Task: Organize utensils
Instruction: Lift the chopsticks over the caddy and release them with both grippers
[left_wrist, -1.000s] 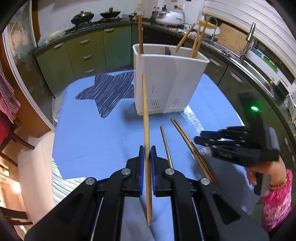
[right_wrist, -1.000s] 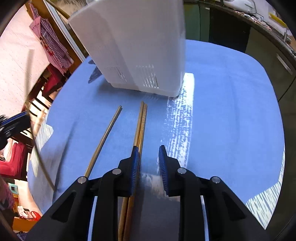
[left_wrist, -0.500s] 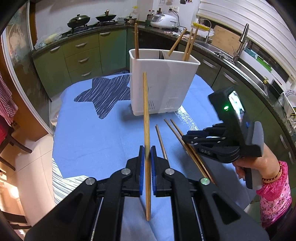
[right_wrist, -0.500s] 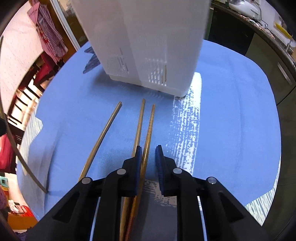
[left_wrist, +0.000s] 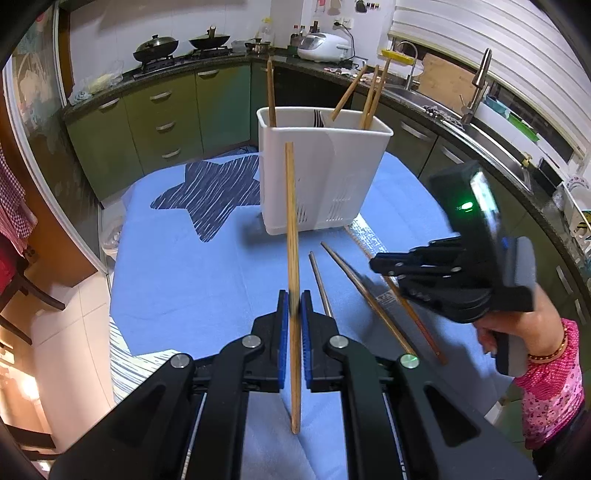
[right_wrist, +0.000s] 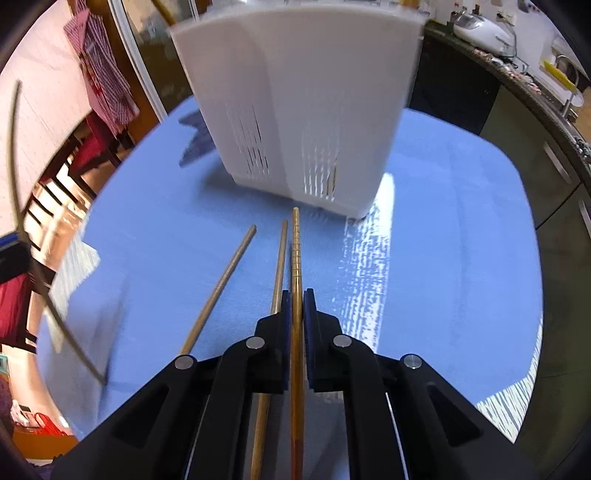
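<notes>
My left gripper (left_wrist: 294, 295) is shut on a wooden chopstick (left_wrist: 291, 221), which stands nearly upright in front of the white utensil caddy (left_wrist: 325, 173). Several chopsticks stick out of the caddy's top. My right gripper (right_wrist: 294, 295) is closing its jaws, and the pads press on a ridged wooden chopstick (right_wrist: 295, 251) that points at the caddy (right_wrist: 303, 103). Beside that one lie a plain wooden chopstick (right_wrist: 280, 266) and a metal chopstick (right_wrist: 225, 273) on the blue cloth. The left wrist view shows the right gripper (left_wrist: 373, 264) low at the right, above the table.
A blue tablecloth (left_wrist: 192, 280) with a dark star print covers the table. A person's hand (left_wrist: 517, 328) in a pink sleeve holds the right gripper. Green kitchen cabinets, a stove and a sink run round the back and right. Chairs stand at the left.
The right gripper's jaws closed from open onto the ridged chopstick and drew it apart from its neighbour. The right hand rose a little. The left gripper kept its chopstick almost still.
</notes>
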